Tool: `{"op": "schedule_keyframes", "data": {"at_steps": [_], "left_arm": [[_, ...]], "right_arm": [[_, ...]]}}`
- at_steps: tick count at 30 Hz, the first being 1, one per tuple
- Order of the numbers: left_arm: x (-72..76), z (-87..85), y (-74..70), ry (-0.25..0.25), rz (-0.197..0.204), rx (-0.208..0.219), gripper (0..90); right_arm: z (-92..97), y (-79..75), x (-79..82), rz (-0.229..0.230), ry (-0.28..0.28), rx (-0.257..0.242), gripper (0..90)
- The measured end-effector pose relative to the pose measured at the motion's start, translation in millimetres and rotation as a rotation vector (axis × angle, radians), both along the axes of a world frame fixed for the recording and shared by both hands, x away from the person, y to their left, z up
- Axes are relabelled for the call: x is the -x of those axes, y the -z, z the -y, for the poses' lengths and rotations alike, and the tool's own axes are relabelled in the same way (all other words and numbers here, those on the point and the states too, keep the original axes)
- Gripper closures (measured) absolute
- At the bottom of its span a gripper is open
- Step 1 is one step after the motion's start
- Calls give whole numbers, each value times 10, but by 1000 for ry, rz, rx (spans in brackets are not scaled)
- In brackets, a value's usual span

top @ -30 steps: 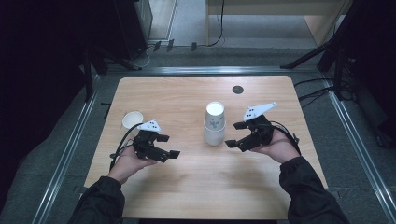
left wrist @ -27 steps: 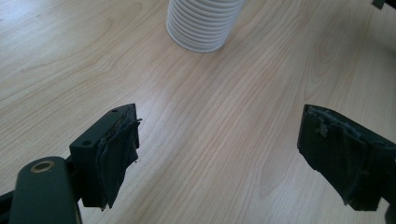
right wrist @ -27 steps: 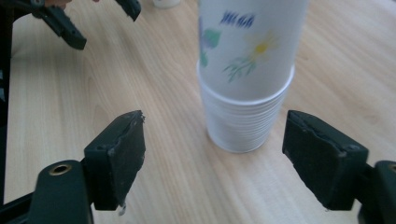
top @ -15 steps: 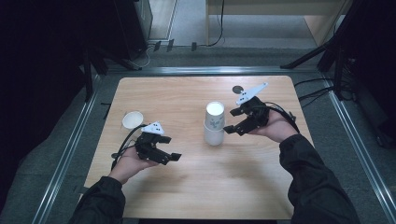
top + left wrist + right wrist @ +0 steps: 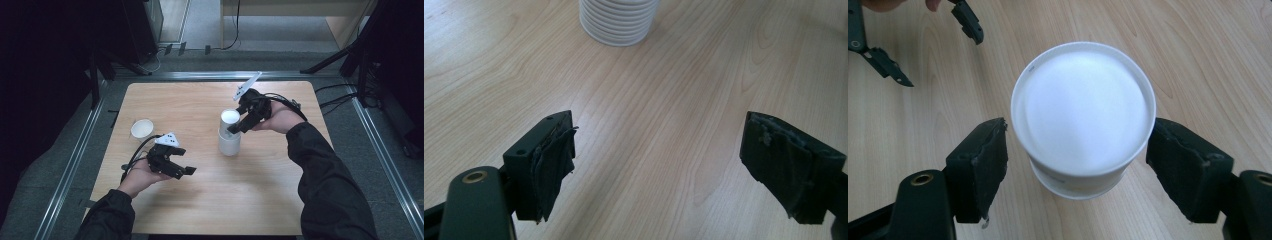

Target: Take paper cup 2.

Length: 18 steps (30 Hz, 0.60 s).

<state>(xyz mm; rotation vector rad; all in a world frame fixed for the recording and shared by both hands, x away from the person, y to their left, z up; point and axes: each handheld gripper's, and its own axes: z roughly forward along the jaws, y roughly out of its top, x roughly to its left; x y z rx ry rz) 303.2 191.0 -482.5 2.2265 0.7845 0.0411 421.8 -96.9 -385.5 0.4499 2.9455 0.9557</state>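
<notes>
Stack of white ribbed paper cups (image 5: pixel 229 134), mid-bench: light, thin-walled, crushable; take top cup gently below rim; right gripper (image 5: pixel 1075 150) fingers have been closing, straddling it untouched; left gripper (image 5: pixel 659 165) wide, empty.

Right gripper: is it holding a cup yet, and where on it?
Not clearly. The right gripper has been closing around the top of the cup stack, jaws on either side just below the rim; contact cannot be told. The left gripper holds nothing.
</notes>
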Motion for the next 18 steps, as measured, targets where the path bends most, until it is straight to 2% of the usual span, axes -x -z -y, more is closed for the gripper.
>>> {"op": "schedule_keyframes", "data": {"at_steps": [5,11,18], "left_arm": [[16,22,-5,2,9,-17,153],[14,14,-7,4,-3,-6,153],[16,23,1,8,-2,-17,153]], "right_arm": [[-111,-16,-45,-5,-13,39,262],[-175,-19,-78,-15,-34,99,314],[-183,-43,-85,-17,-43,114,324]]}}
